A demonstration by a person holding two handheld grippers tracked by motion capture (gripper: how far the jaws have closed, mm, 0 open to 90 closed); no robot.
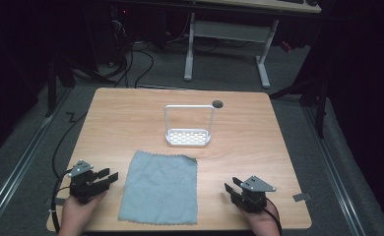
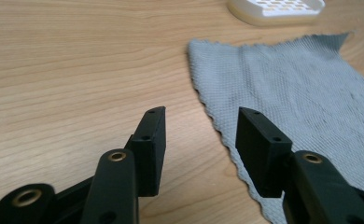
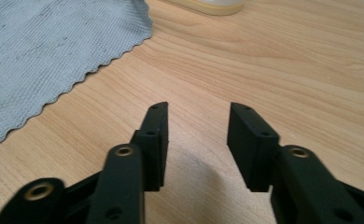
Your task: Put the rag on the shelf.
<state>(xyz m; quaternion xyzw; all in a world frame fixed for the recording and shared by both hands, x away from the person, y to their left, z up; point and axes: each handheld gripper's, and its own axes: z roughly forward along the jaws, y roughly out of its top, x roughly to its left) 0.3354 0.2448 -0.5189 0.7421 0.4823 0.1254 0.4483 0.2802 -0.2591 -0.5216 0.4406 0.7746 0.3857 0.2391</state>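
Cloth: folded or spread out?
Spread. The grey cloth lies flat in one layer on the table, all four corners out, slightly wrinkled, between the two grippers.

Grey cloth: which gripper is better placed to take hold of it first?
Probably the left gripper. Its open jaws point at the grey cloth and sit right beside its near edge, one fingertip already over the scalloped border. The right gripper, also open, stands farther from the cloth over bare table.

Grey cloth [image 1: 159,188] flat between left tool [image 1: 110,177], right tool [image 1: 231,189].
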